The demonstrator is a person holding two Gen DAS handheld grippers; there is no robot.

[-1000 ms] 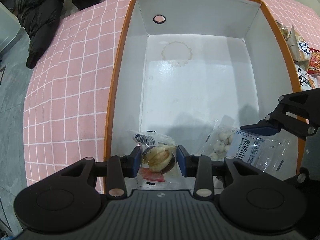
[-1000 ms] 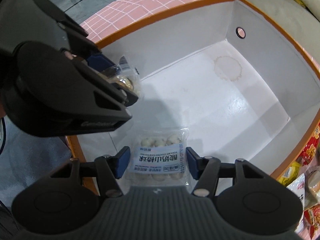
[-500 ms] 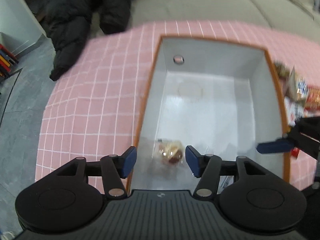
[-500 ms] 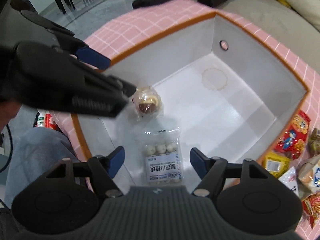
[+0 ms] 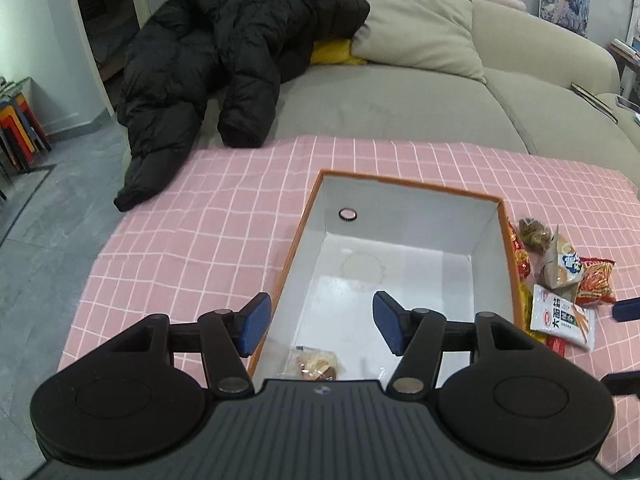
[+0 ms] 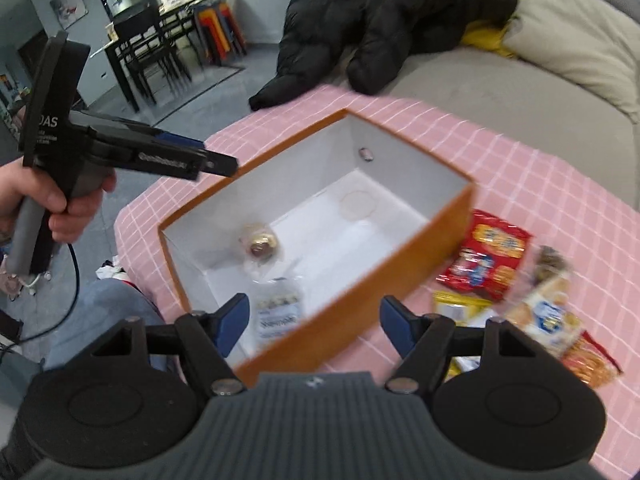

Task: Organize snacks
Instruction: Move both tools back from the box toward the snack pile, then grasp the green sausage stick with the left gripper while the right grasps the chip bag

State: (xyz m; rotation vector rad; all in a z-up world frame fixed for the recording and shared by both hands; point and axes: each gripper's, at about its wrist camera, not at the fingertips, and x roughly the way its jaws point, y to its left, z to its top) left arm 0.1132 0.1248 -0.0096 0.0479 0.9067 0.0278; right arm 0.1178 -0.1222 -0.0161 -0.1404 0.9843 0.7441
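Pink checked cloth (image 5: 208, 240) covers the desk in front of a beige sofa (image 5: 400, 96), where a black puffer jacket (image 5: 224, 52) sprawls beside a pale cushion (image 5: 416, 28). On the cloth stands my orange box (image 5: 505, 240) with its white inside, open at the top.

My left fingers (image 5: 318, 326) are spread apart with nothing between them, hanging over the near left corner of the box. From the right wrist view I see a hand (image 6: 60, 204) gripping that tool's handle, off to the left of the box. My right fingers (image 6: 316, 326) are also spread wide and empty, poised over the near orange wall.

Two snacks lie on the box floor near its close end: a clear-wrapped round pastry (image 6: 260, 242), and just beside it, toward me, a clear bag of white balls (image 6: 280, 312) with a white label. In the left wrist view only the pastry shows, at the bottom edge.

Outside the box, on the cloth along its right wall, the other snacks lie in a loose heap: a red packet (image 6: 490, 254), a yellow one (image 6: 456, 304), a white packet with orange sticks (image 5: 562, 318), a bread-like bag (image 6: 540, 316) and a red-orange packet (image 5: 596, 282).
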